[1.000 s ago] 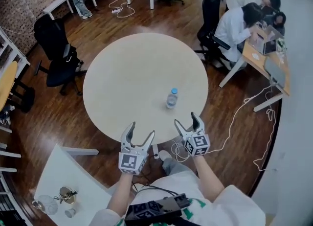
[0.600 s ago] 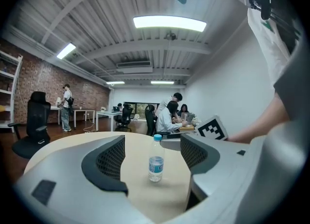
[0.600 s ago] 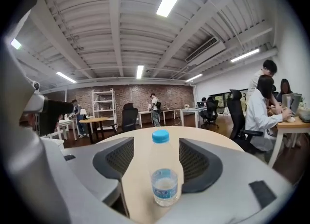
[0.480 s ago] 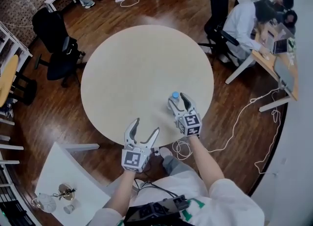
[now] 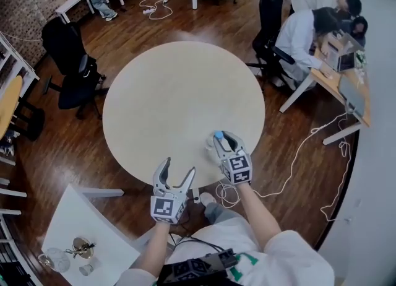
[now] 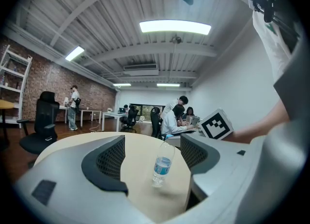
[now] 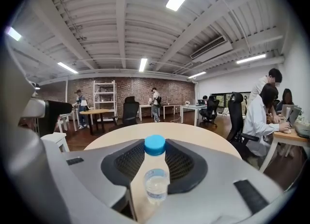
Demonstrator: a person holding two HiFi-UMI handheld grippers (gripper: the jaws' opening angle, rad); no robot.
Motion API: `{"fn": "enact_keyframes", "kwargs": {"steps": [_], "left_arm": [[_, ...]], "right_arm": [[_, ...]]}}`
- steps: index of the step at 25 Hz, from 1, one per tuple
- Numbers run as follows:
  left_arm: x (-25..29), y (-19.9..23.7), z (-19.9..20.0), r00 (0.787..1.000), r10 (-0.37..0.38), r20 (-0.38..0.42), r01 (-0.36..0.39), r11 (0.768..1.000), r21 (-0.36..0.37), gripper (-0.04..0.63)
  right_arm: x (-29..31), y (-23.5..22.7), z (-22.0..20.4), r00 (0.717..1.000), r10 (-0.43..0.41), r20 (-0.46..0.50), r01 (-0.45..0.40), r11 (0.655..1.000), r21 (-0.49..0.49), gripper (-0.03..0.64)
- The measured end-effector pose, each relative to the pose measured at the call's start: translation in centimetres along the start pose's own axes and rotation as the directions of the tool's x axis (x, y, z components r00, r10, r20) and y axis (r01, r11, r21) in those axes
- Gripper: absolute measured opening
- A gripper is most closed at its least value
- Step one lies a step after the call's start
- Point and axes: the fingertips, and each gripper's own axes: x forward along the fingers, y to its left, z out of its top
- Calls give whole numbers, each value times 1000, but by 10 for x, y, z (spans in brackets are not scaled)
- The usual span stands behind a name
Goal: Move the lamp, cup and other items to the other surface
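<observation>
A clear water bottle with a blue cap stands upright near the front right edge of the round beige table. My right gripper surrounds it, its jaws closing with the pads against the bottle's sides. In the right gripper view the bottle fills the gap of the right gripper. My left gripper hangs open and holds nothing at the table's front edge. The left gripper view looks through its open left gripper at the bottle.
A small white table at the lower left carries a brass lamp, a glass vessel and a small cup. A black office chair stands left of the round table. People sit at a desk at the upper right. Cables lie on the floor.
My right gripper moved forward over the table edge to the bottle and its jaws closed in around it. The left gripper has stayed open at the table's front edge.
</observation>
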Motion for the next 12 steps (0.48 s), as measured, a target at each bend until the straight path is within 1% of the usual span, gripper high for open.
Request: {"fn": "enact_keyframes", "kwargs": {"steps": [2,4,5,9,12], "left_arm": [[-8,-5,11,1000,-7,16,7,1000,-26,347],[-19,-9,28,1000,-2,17,3,998,-67,347],[-26,-9,33,1000,5,20,-3,997,-73,348],[-61,2,45,998,47,46,-43,997,-66,347],[-98,16,49,993,100,54,-96,993,-71,347]], "right_arm": [[-17,8,7,1000,-3,22,3,1000,-1,152],[-35,20,18,999,-1,40,2,1000,-11,152],[-44,27,24,999,4,49,-3,1000,-15,152],[-77,58,47,994,39,102,-36,999,-33,152],[-91,90,62,986,90,137,-86,996,-38,152]]}}
